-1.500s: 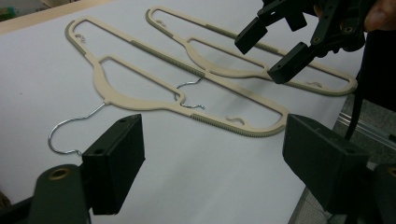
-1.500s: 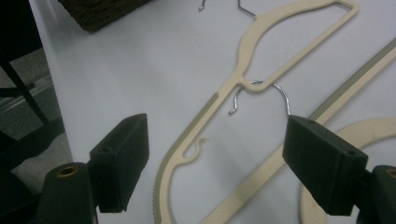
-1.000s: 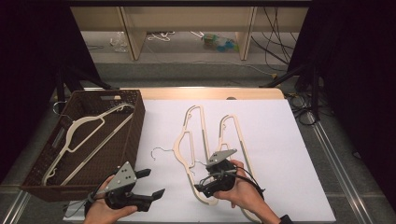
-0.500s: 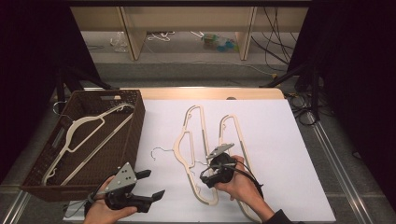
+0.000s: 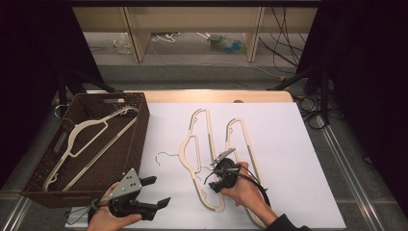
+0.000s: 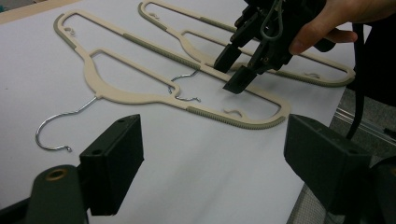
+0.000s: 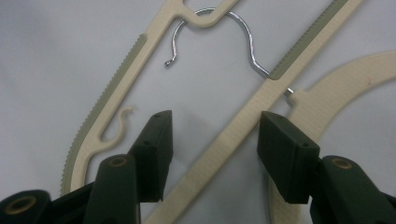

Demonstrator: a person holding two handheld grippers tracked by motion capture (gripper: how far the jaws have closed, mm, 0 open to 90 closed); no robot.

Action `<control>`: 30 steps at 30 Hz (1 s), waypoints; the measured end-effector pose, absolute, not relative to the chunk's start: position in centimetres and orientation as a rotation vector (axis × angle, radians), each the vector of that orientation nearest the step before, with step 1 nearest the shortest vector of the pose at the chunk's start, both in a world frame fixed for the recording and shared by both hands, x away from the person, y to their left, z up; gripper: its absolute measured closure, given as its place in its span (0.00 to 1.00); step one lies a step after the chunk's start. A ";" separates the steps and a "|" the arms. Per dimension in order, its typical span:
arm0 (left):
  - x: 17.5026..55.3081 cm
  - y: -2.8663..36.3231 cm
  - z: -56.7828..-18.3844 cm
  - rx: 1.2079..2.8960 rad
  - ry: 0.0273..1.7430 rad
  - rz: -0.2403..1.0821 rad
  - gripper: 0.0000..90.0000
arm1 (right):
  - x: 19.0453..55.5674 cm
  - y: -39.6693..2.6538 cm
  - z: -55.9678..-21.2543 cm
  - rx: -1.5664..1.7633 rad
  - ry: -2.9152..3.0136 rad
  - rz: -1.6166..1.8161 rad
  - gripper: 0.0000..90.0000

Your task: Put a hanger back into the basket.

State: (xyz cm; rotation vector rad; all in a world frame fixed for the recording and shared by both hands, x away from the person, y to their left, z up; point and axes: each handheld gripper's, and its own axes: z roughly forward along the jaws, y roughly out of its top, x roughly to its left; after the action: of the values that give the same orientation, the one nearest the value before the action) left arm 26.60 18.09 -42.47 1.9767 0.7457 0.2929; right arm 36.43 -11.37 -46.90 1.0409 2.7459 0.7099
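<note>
High view: two cream hangers are laid side by side on the white tabletop (image 5: 298, 144), and a third hanger (image 5: 91, 139) is seen resting in the brown wicker basket (image 5: 139, 130) at the left. The right gripper (image 5: 222, 174) is lowered over the left-hand hanger (image 5: 195, 159), whose straight bar (image 7: 233, 135) is bracketed by the gripper's fingers (image 7: 156, 154) in the right gripper view. The fingers have just been closing, yet a gap is still seen on either side of the bar, so nothing is gripped so far. The left gripper (image 5: 151, 195) is held near the tabletop's front edge with its fingers spread wide and nothing between them.

The chief risk is judged to be the tangle: the wire hook (image 7: 224, 37) of the right-hand hanger (image 5: 243, 144) is threaded through the neck opening of the left-hand one. If the bar is lifted as things lie, the second hanger is likely to be dragged along or dropped partway. A slip is also possible, since the bar is thin and smooth and crosses the fingers at a slant, so it could be twisted out as they close.
</note>
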 end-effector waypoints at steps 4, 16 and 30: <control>26.7 18.1 -42.6 1.985 0.734 0.291 0.22 | 36.5 -10.9 -46.8 0.998 2.746 0.628 0.58; 26.6 18.0 -42.7 1.979 0.753 0.275 0.22 | 37.1 -10.5 -46.6 0.959 2.761 0.611 0.71; 26.7 17.8 -42.9 1.985 0.744 0.260 0.22 | 38.2 -10.7 -46.5 1.121 2.786 0.625 0.62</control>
State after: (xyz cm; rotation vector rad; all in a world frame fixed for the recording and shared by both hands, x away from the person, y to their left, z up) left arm 26.66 17.82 -42.94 1.9853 0.7441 0.2599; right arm 38.18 -10.67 -46.47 1.1210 2.7855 0.6247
